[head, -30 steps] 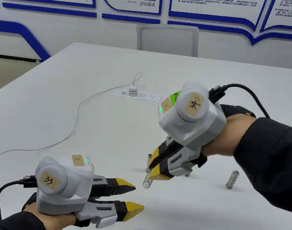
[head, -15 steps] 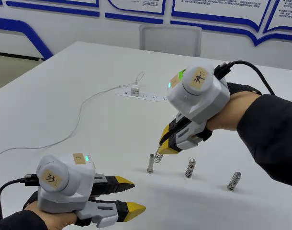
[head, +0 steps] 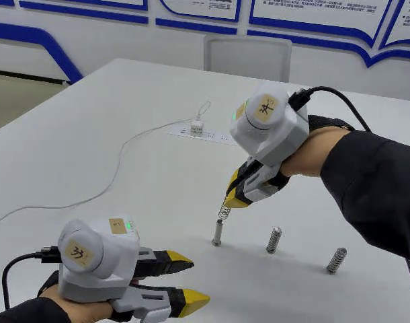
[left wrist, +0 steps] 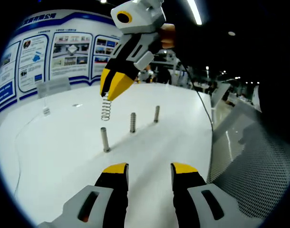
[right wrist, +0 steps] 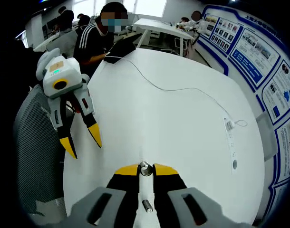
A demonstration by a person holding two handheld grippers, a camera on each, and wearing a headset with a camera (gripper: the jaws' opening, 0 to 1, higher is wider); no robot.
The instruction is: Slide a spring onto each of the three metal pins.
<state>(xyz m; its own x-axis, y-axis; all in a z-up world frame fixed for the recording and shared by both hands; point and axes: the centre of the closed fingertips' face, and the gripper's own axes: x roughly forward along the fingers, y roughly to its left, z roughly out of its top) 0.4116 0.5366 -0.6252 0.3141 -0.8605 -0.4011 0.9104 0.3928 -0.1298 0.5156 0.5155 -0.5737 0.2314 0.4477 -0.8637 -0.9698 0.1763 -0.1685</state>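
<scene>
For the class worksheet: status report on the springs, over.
Right gripper shut on spring, over bare pin. Left gripper open, apart. Two other pins already sprung.

In the head view the left gripper (head: 195, 281) runs off the bottom edge, and the top coils of the spring (head: 224, 212) vanish between the jaws of the right gripper (head: 231, 202). The right gripper view shows that spring end-on (its length hidden), with the pin (right wrist: 147, 205) beneath a blur.
</scene>
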